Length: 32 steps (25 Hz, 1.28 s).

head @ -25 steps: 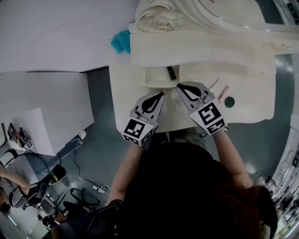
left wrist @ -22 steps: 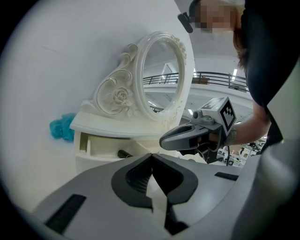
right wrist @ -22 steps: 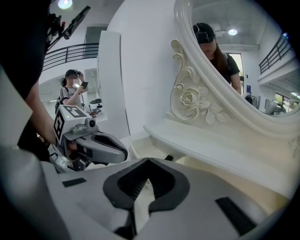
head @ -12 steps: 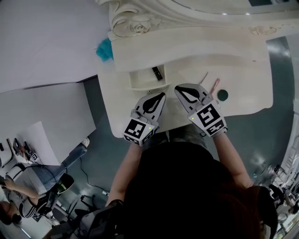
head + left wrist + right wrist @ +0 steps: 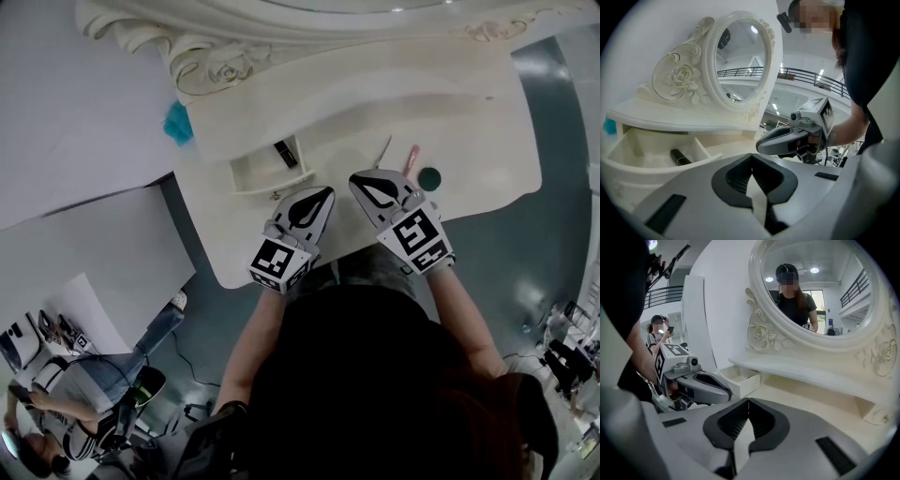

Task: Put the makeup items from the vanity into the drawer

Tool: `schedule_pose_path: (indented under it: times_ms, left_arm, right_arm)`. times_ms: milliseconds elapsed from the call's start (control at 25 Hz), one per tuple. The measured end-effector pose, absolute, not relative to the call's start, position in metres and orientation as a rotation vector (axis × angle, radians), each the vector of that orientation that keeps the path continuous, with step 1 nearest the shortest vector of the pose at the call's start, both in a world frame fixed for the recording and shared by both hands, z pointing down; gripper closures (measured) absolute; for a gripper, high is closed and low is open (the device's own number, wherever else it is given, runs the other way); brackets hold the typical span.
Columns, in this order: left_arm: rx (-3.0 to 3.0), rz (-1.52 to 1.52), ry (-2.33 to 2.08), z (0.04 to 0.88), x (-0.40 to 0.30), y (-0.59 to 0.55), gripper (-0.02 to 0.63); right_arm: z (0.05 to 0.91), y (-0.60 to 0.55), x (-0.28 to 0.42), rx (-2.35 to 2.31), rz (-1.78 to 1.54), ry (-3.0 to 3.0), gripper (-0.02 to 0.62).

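Observation:
The white vanity [image 5: 487,131] has a small open drawer [image 5: 246,173] at its left, with a black tube [image 5: 286,153] lying inside. On the top lie a thin pencil [image 5: 382,152], a pink tube [image 5: 411,159] and a dark green round compact [image 5: 429,178]. My left gripper [image 5: 327,192] is shut and empty, just right of the drawer. My right gripper [image 5: 355,178] is also shut and empty, a short way left of the pencil. The left gripper view shows the drawer [image 5: 628,152], the black tube [image 5: 680,157] and the right gripper [image 5: 785,140].
An oval mirror [image 5: 820,291] in a carved frame stands at the vanity's back over a raised shelf [image 5: 811,373]. A teal thing [image 5: 176,122] sits at the vanity's left end. A white wall panel stands to the left, and people stand on the floor at lower left.
Both grippers have shifted right along the vanity, away from the drawer and closer to the pencil, pink tube and compact. Both stay shut and empty.

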<state>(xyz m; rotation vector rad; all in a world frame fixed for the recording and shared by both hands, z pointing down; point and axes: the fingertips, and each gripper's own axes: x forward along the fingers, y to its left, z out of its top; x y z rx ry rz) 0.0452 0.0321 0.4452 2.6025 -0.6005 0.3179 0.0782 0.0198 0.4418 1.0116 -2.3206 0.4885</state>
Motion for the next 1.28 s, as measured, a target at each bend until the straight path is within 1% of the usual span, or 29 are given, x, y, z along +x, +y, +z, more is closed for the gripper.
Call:
schedule_pose_path:
  times_ms: [280,560,600,640,680,840,920,1040,1160,1280]
  left_arm:
    - [2.602,0.345,-0.504,0.450,0.067,0.036,0.592]
    - [2.594,0.363,-0.473,0.455,0.073,0.037,0.592]
    - [2.592,0.365,-0.471,0.455,0.073,0.037,0.592]
    - [2.590,0.367,-0.469,0.456,0.074,0.037,0.592]
    - [2.588,0.369,-0.467,0.457,0.074,0.037,0.592]
    - [2.582,0.374,-0.467,0.459,0.074,0.035,0.592]
    - [2.578,0.376,-0.471,0.459,0.073,0.034,0.592]
    - [2.574,0.378,-0.480,0.460,0.072,0.033,0.592]
    - [2.568,0.374,-0.495,0.460,0.069,0.031,0.592]
    - [2.562,0.369,-0.510,0.461,0.066,0.030,0.592]
  right_arm:
    - [0.464,0.028,0.107,1.101,0.576,-2.205,0.572]
    - [0.493,0.028,0.146,1.295,0.723,-2.014,0.568]
    - [0.497,0.026,0.150,1.316,0.749,-1.994,0.563]
    - [0.500,0.025,0.154,1.335,0.774,-1.974,0.543]
    - [0.503,0.023,0.158,1.354,0.801,-1.957,0.498]
    - [0.514,0.012,0.168,1.427,0.911,-1.910,0.482]
    - [0.520,0.007,0.169,1.443,0.964,-1.890,0.450]
    - [0.526,0.001,0.168,1.466,1.035,-1.872,0.419]
    - [0.530,-0.001,0.170,1.488,1.045,-1.839,0.416]
    - [0.531,-0.001,0.171,1.465,0.960,-1.804,0.424]
